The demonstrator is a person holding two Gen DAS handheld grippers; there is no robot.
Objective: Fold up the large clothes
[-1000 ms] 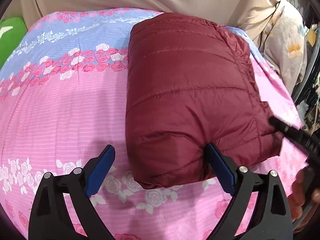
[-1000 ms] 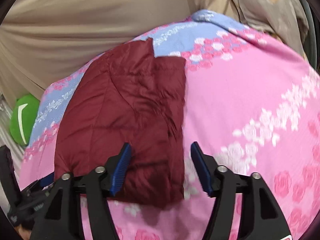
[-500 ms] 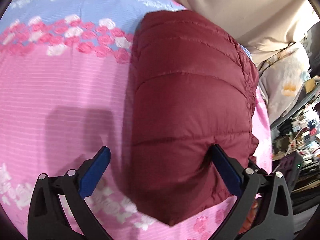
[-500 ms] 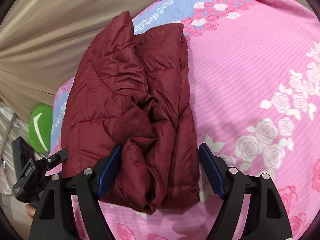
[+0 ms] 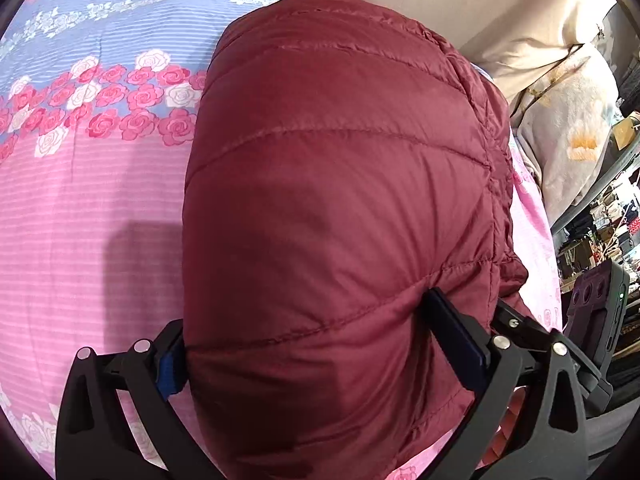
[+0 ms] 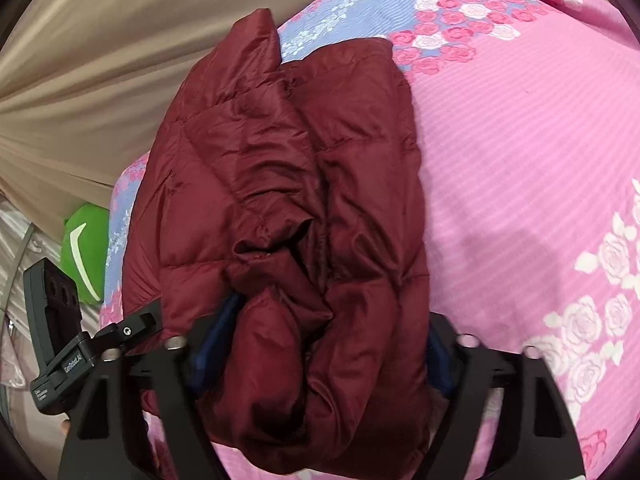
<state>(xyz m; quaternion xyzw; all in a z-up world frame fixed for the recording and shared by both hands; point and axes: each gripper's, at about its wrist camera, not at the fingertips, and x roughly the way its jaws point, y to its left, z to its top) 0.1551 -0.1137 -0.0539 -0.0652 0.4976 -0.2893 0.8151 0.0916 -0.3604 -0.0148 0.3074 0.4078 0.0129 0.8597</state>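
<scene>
A maroon quilted puffer jacket (image 5: 340,180) lies folded into a thick bundle on a pink floral bedspread (image 5: 80,208). My left gripper (image 5: 304,328) straddles the bundle's near end with its jaws at their widest; the left pad sits at the jacket's edge and the right pad dents its top. In the right wrist view the jacket (image 6: 280,168) shows its creased, layered side. My right gripper (image 6: 332,324) has its jaws closing on the bunched near end, and the fabric bulges over both blue pads.
A beige curtain (image 6: 100,60) hangs behind the bed. A green object (image 6: 86,248) lies at the bed's far edge. A cream floral blanket (image 5: 568,128) and cluttered shelves (image 5: 600,220) stand beyond the bed's side. The other gripper's body (image 5: 596,312) shows beside the jacket.
Both grippers have moved forward over the jacket, which now fills the space between their jaws. The right jaws widened and then narrowed onto the bunched end.
</scene>
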